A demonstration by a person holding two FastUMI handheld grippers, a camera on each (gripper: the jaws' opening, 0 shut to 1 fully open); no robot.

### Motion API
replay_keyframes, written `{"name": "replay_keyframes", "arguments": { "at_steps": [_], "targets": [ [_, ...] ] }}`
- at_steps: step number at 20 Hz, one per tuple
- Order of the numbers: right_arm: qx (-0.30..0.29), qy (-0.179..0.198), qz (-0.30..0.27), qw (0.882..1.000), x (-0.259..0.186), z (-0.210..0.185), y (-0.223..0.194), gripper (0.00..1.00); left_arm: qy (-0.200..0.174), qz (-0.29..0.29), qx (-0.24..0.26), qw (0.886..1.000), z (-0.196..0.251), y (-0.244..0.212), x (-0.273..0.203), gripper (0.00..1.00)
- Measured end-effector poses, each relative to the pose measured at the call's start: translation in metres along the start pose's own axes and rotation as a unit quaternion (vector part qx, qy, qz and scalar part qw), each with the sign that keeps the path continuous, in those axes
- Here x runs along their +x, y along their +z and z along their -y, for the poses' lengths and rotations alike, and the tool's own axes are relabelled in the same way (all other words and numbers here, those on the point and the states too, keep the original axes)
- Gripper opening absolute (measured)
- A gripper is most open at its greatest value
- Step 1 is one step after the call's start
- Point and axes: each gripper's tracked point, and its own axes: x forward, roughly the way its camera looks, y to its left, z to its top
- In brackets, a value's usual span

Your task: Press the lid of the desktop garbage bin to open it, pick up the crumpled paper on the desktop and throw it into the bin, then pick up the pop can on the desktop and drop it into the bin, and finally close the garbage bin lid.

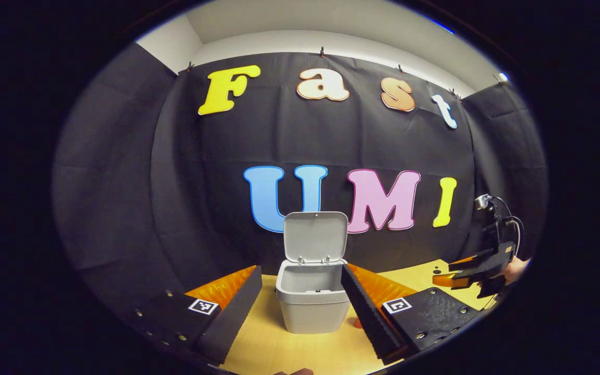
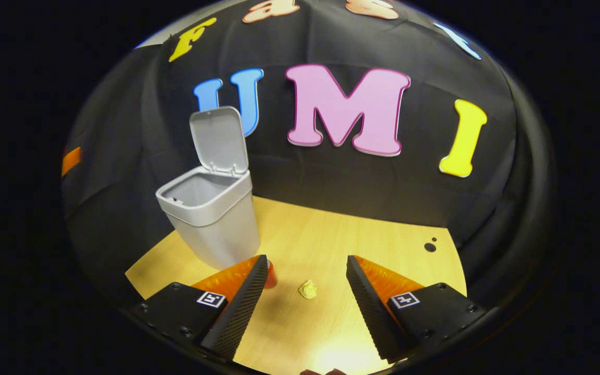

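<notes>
Standing open-lidded, the bin (image 2: 211, 219); both tongs (image 1: 300, 307) (image 2: 305, 299) gape; crumpled paper (image 2: 308, 289) between the right's, can (image 2: 270, 276) perhaps behind.

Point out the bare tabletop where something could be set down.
Free: the wooden table right of the open bin, up to the cloth wall. Crowded: by the bin's base, where the red can and crumpled paper lie.

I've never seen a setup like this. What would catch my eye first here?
Probably the grey bin standing on the wooden table, its lid flipped upright. Next, a small crumpled paper lying on the table between the open fingers of the right gripper, with something red peeking out beside the bin.
</notes>
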Motion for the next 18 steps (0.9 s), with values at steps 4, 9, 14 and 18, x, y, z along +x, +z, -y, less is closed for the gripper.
{"name": "replay_keyframes", "arguments": {
  "at_steps": [4,9,14,18],
  "targets": [
    [0.051,0.021,-0.114,0.992,0.065,0.008,-0.034,0.98,0.038,-0.007,0.003,0.999,-0.001,0.001,-0.026,0.99],
    [0.057,0.015,-0.251,0.966,0.132,0.019,-0.097,0.99,0.082,-0.031,-0.016,0.996,0.011,-0.008,-0.048,0.99],
    [0.056,0.020,-0.339,0.939,0.169,0.026,-0.150,1.00,0.130,-0.054,-0.031,0.990,0.020,-0.017,-0.059,0.99],
    [0.066,0.029,-0.382,0.921,0.188,0.019,-0.180,0.99,0.155,-0.065,-0.044,0.985,0.031,-0.020,-0.059,0.99]
  ]
}}
